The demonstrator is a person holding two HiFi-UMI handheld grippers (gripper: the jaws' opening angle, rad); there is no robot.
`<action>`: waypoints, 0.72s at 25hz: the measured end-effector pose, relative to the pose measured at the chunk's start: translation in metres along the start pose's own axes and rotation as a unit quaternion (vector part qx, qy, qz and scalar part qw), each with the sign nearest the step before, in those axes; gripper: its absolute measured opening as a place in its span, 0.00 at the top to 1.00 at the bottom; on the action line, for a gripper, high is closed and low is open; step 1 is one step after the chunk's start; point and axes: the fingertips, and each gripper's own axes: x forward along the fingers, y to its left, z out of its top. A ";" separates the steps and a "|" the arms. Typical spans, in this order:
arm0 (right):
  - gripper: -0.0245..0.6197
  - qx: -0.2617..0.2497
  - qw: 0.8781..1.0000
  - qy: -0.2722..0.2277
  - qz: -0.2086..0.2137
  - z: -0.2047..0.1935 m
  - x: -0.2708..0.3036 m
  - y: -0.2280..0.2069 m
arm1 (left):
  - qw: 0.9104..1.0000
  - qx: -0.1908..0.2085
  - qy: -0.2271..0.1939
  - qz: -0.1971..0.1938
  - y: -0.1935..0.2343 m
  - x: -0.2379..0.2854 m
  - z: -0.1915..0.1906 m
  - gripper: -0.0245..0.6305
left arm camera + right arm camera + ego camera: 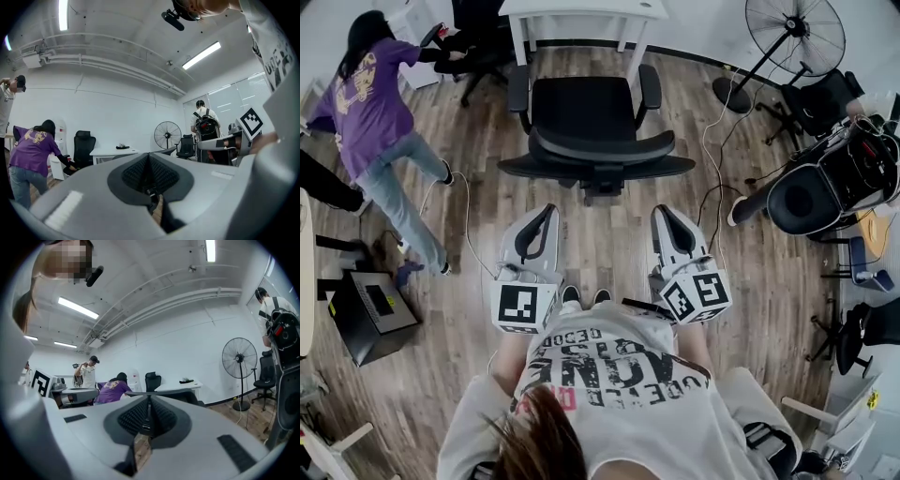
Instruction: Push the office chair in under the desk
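The black office chair [591, 122] stands on the wood floor with its backrest [596, 157] turned towards me. Its seat faces the white desk [581, 11] at the top of the head view. My left gripper [547, 212] and right gripper [666, 214] point level at the backrest, side by side, a short way from it and not touching. Both are shut with nothing between the jaws. In the left gripper view the closed pads [140, 174] hide most of the chair, and the desk [115, 152] shows beyond. In the right gripper view the backrest's top edge [187, 394] rises just over the shut jaws.
A person in a purple shirt [375, 108] bends over at the left beside another black chair [478, 42]. A standing fan [792, 37], cables [712, 169] and more chairs [825, 187] crowd the right. A black box [370, 314] sits on the floor at the left.
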 end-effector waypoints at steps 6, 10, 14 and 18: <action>0.92 -0.002 1.000 0.011 -0.020 -0.009 0.002 0.005 | 1.000 0.011 0.008 -0.009 0.010 -0.003 -0.006 0.94; 0.92 0.001 0.999 0.022 -0.025 -0.013 0.011 -0.004 | 1.000 0.007 0.016 0.002 0.020 0.006 -0.009 0.94; 0.92 0.006 0.999 0.032 -0.028 -0.013 0.018 -0.024 | 1.000 0.002 0.027 0.009 0.022 0.023 -0.014 0.94; 0.92 0.005 0.999 0.044 -0.012 -0.014 0.039 -0.045 | 0.999 0.012 0.029 0.031 0.027 0.045 -0.015 0.94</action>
